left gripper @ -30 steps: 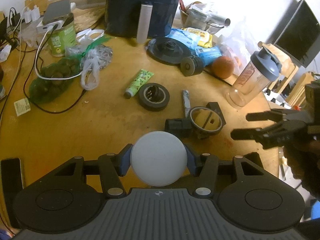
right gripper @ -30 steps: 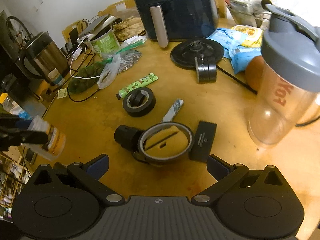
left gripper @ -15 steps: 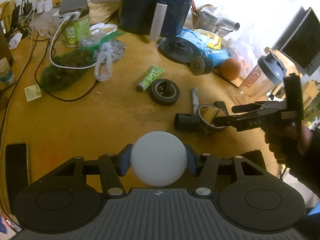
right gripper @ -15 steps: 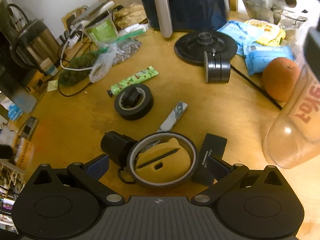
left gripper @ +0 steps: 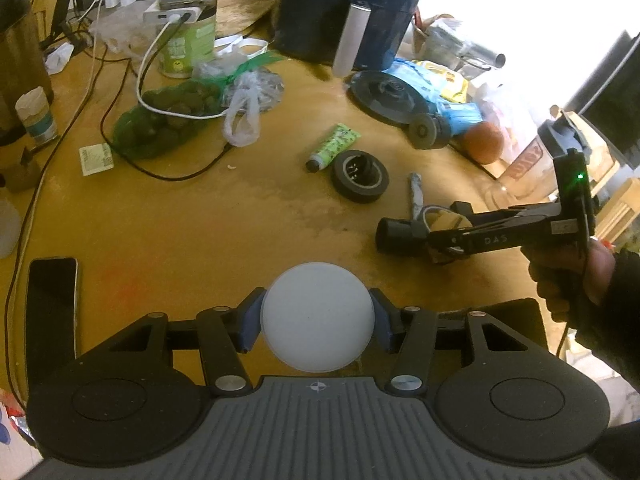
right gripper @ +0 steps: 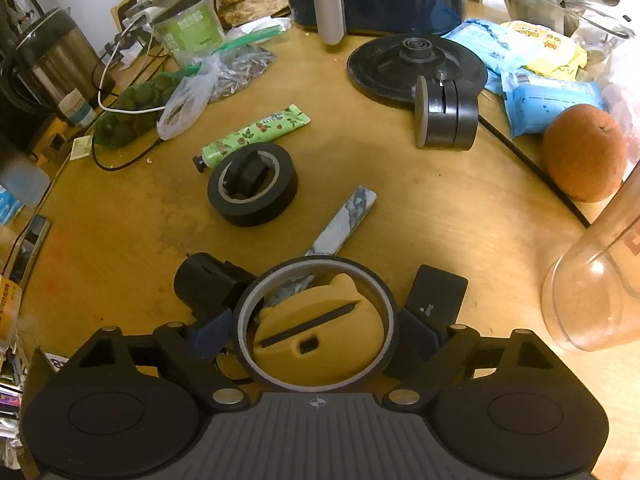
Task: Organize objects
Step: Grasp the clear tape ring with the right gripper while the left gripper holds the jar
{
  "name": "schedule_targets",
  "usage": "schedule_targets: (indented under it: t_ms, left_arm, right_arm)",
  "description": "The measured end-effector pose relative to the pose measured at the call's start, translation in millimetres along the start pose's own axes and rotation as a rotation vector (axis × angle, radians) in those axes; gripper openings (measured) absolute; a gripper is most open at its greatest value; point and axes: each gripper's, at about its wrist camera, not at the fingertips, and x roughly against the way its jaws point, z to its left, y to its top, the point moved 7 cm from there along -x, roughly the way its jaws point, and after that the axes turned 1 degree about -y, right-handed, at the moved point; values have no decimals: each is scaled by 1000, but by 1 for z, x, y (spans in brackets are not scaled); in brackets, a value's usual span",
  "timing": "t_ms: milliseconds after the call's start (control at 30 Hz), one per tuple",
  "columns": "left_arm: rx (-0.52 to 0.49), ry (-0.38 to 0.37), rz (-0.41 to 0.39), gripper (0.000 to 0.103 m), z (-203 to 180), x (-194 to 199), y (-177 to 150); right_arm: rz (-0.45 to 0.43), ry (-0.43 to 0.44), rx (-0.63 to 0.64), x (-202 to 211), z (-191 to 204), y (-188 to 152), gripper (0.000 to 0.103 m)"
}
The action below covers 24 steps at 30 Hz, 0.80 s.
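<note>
The right gripper (right gripper: 316, 336) has been closing around the grey-rimmed tape ring with a yellow insert (right gripper: 316, 322), its pads just beside the rim on left and right. The left gripper (left gripper: 318, 320) pinches a round white lid (left gripper: 318, 317).

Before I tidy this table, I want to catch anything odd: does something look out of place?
Yes. A small black part sits inside the black tape roll, which is not where it belongs. A yellow bear-shaped piece lies inside the clear tape ring, and an orange rests loose among tools. Nothing looks spilled.
</note>
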Motion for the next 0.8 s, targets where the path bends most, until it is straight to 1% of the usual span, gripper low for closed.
schedule_targets:
  t_ms: [200, 400, 800]
  left_arm:
    - [3, -3, 0, 53, -1, 1, -2]
    - [-9, -10, -1, 53, -6, 2, -3]
    - [-54, -39, 2, 53, -26, 0, -2]
  right_arm:
    - [-22, 11, -35, 5, -4, 1, 90]
    - [-79, 23, -53, 21, -5, 4, 90]
    - [-129, 60, -117, 56, -8, -4, 90]
